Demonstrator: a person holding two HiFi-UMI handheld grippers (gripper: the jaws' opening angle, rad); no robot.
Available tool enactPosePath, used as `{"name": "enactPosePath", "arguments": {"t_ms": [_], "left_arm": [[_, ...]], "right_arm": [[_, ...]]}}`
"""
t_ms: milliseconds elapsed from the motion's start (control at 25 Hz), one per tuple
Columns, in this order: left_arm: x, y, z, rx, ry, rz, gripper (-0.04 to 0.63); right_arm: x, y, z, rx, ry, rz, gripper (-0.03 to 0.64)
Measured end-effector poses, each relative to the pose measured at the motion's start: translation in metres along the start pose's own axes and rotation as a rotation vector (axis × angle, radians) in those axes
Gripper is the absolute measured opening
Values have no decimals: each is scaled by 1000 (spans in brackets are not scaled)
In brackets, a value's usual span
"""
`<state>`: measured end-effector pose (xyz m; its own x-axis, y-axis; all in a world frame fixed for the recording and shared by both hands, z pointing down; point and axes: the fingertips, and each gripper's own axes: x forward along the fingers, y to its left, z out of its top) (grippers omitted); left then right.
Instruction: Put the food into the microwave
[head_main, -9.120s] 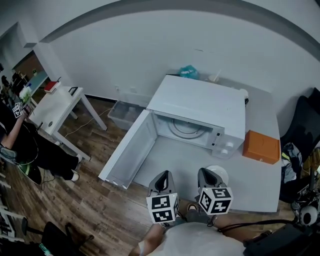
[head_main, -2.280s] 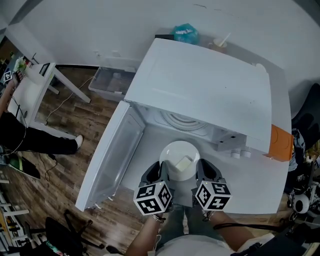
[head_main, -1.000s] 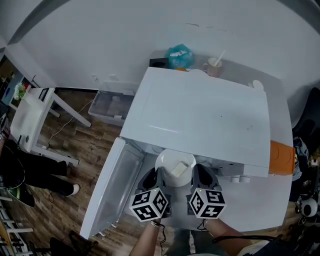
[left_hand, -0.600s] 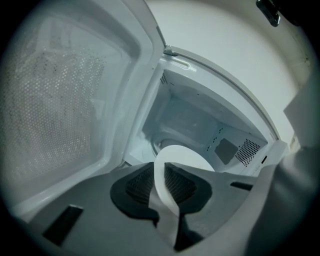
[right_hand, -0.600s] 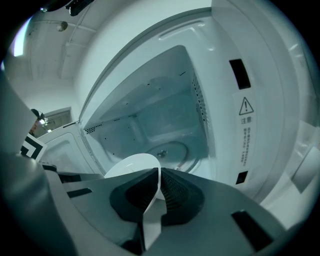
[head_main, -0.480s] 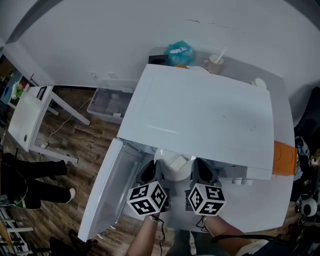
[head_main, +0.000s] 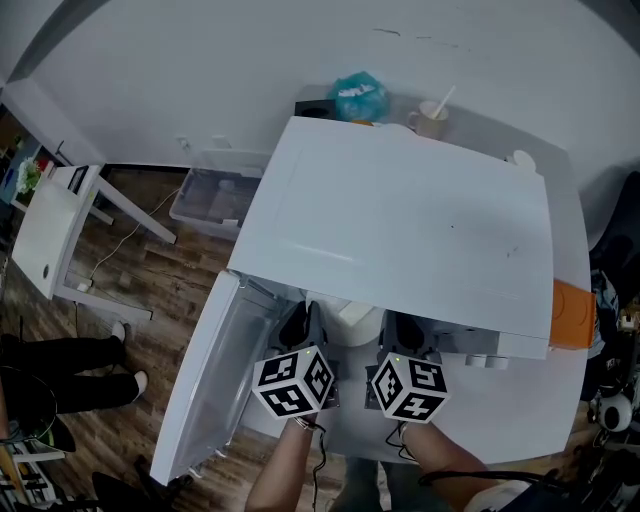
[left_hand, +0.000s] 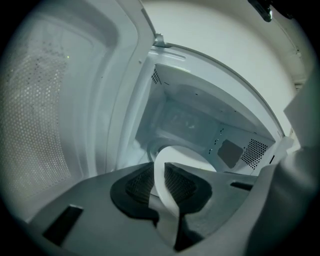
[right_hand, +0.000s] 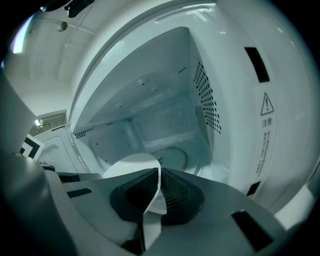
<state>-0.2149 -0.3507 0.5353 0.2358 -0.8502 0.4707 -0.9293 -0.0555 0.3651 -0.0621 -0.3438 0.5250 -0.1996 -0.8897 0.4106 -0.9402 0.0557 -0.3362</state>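
The white microwave (head_main: 400, 225) stands with its door (head_main: 215, 385) swung open to the left. A white plate (head_main: 352, 320) carrying the pale food block is held level in the cavity mouth, mostly hidden under the microwave's top. My left gripper (head_main: 297, 328) is shut on the plate's left rim (left_hand: 161, 186). My right gripper (head_main: 403, 332) is shut on its right rim (right_hand: 156, 192). Beyond the plate (right_hand: 129, 167) lies the cavity floor with its turntable (right_hand: 174, 157). The food does not show in either gripper view.
An orange box (head_main: 573, 313) sits right of the microwave on the grey table (head_main: 560, 400). A cup (head_main: 432, 118) and a teal bag (head_main: 360, 97) stand behind it. On the floor at left are a clear bin (head_main: 212, 197), a white side table (head_main: 55, 235) and a person's legs (head_main: 60, 385).
Both grippers have carried the plate forward from in front of the microwave into its cavity mouth. The plate and food have slid out of sight under the microwave's top.
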Motion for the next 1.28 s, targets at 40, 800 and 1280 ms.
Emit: {"name": "enactPosePath", "arguments": {"t_ms": [40,800,1280], "left_arm": [[1,0,0,1,-1,-1,66],[29,-1,0,40,-23,1,67],[40,-6,-3,69,-39,11,67]], "right_arm": [[1,-1,0,0,-3,-4,21],[18,-10,3,1,-40,-80,22],[29,-18,-3,-34,-21,-108,23]]}}
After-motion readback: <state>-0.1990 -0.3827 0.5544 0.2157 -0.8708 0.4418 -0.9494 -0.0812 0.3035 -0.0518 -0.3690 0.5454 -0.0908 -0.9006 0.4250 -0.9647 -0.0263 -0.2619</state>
